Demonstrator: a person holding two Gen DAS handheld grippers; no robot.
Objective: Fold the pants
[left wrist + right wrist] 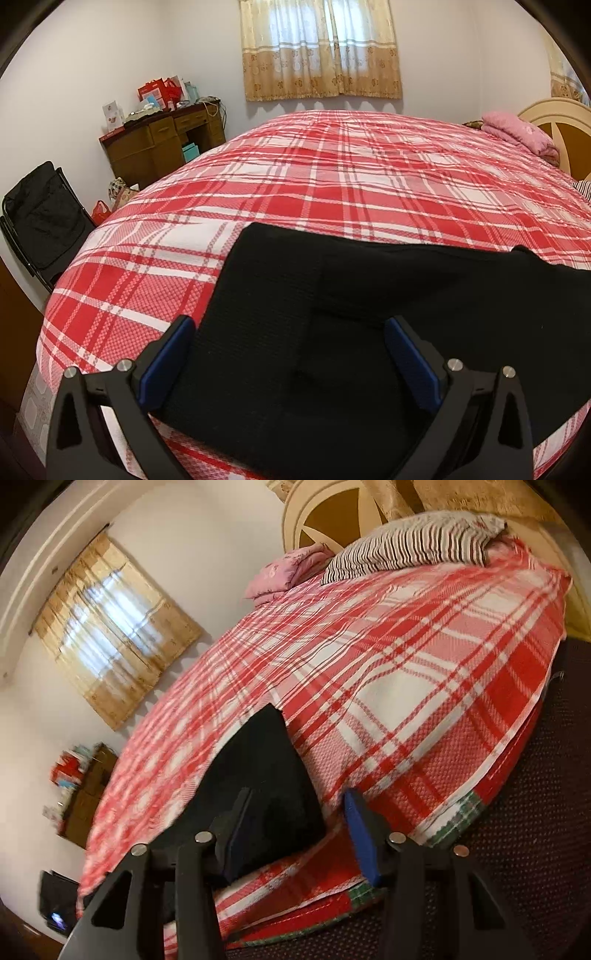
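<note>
I see the pants (332, 314), black and already doubled over, lying flat on the near edge of the bed (332, 173), on its red-and-white plaid cover. In my left wrist view the left hand-held gripper (290, 339) hangs over them with its blue pads (168, 365) spread wide; the cloth fills the gap but neither pad presses on it. In my right wrist view the frame is rolled and blurred. The right hand-held gripper (295, 830) sits at one corner of the pants (258, 775), its jaws about half apart; the left finger overlaps the black cloth, the right blue pad (362, 838) stands over the plaid cover, and nothing is pinched between them. Farther off: a striped pillow (406, 546) and a pink folded blanket (517, 133) by the headboard (554, 114), a curtained window (321, 48), a cluttered wooden desk (159, 147) by the wall, and a black chair (40, 218) beside it.
</note>
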